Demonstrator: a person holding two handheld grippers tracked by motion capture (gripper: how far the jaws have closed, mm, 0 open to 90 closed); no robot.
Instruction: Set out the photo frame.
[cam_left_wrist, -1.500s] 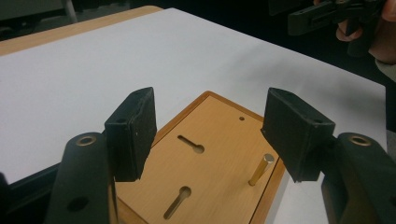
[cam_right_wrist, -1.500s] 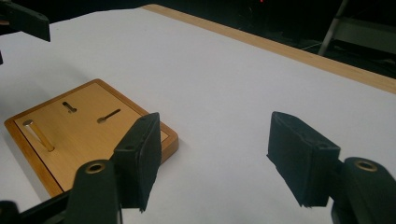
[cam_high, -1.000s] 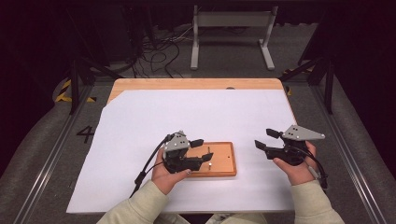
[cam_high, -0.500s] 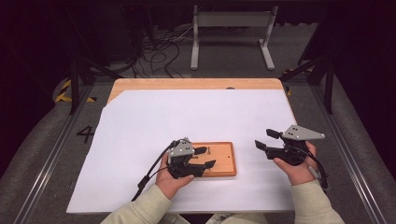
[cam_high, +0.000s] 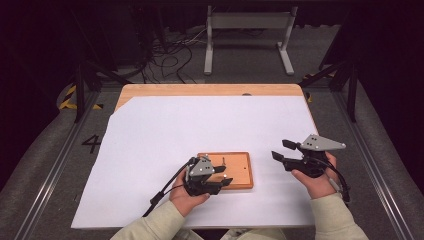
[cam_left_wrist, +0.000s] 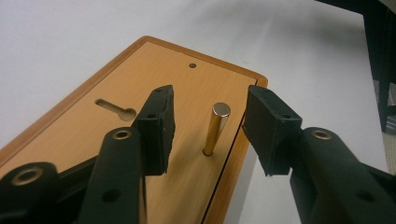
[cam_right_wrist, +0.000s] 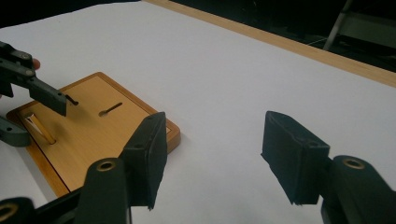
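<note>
High view: from above, facing forward and down over the white-covered surface (cam_high: 210, 125). Left gripper view: very near the small rectangular wooden board (cam_left_wrist: 187, 93). Right gripper view: farther off, sharing that board.

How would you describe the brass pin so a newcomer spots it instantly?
On the white sheet covering the table lies a small rectangular wooden board, in front of the person. Near one edge of it stands a short brass-coloured metal pin, upright between the open jaws of the left gripper. It is the one thing rising from the board; the rest are flat cutouts, a keyhole slot and a small hole.
</note>
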